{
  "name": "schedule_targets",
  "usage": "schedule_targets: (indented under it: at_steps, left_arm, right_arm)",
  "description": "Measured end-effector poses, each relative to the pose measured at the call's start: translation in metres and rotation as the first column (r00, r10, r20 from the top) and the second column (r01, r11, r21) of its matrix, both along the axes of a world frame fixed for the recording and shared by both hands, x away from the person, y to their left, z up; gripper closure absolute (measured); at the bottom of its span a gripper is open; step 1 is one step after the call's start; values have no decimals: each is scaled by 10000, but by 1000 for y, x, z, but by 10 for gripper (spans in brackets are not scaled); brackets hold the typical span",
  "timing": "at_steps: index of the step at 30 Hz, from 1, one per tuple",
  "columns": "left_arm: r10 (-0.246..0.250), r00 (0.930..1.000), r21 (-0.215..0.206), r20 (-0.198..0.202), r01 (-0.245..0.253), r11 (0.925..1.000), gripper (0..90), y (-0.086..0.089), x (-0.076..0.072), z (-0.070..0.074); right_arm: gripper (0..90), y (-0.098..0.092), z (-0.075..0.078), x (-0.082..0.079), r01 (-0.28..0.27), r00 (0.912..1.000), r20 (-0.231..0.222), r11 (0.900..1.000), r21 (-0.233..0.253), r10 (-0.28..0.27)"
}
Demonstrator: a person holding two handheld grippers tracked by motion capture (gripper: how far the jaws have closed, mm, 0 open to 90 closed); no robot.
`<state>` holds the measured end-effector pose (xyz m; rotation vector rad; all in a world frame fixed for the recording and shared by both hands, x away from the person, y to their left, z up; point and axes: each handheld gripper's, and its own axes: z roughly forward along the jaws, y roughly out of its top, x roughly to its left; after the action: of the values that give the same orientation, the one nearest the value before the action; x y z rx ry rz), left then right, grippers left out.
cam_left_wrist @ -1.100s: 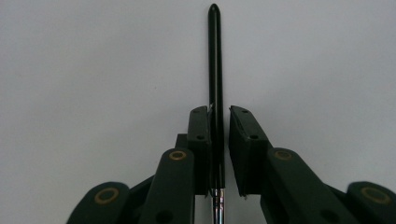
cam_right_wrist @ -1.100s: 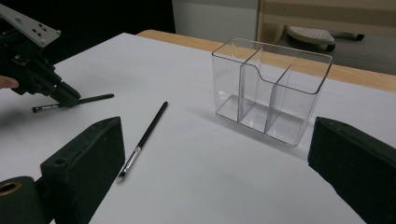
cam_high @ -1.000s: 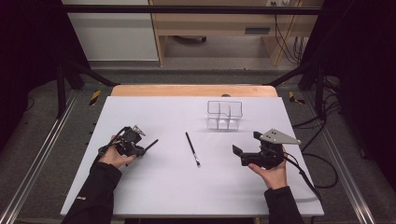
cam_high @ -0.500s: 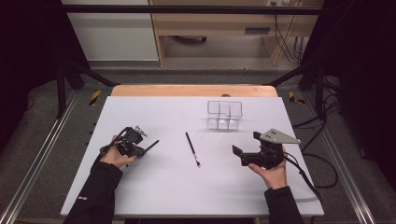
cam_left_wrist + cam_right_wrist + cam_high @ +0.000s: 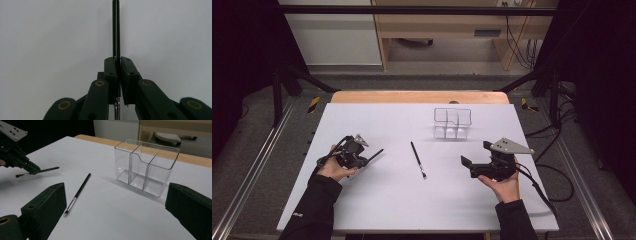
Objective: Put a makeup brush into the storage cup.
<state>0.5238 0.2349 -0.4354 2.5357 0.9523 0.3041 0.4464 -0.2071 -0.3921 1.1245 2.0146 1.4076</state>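
On the white table point(image 5: 377, 210), the clear organizer point(image 5: 452, 123) stands beyond my hands. My right gripper point(image 5: 468, 166), jaws wide apart, sits nearest the loose brush point(image 5: 418, 159), whose long axis runs toward the organizer. My left gripper point(image 5: 118, 72) is clamped on a second brush point(image 5: 115, 27).

left tongs point(image 5: 379, 150): black throughout; two flat rectangular pads point(image 5: 110, 72) on broad linked arms, small screws in the pad faces
left tongs pivots: brass-coloured round rivets on each arm link, behind the pads
left tongs body: dark block with a small grey piece on top
right tongs point(image 5: 117, 202): black, blocky matte pads with rounded corners; one brass-ringed pivot at the near left link
right tongs top plate: light grey, three-cornered, with small dark holes
right tongs cable: black, trailing behind the body
sleeves: black, long, reaching the wrists; small pale marking on the left forearm
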Motion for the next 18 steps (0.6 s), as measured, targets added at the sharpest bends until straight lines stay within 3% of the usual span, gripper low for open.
schedule_targets:
  at_steps: [9, 18]
  left_arm:
    - [-496, 9973, -534, 539, 525, 9972, 833, -8, -16, 13]
    - [-893, 9929, -1070, 789, 975, 9895, 833, -15, -28, 21]
  right_arm:
    - [37, 2, 0, 0, -37, 10000, -9, 9999, -115, 37]
    - [36, 4, 0, 0, -102, 9999, -19, 9996, -257, 102]
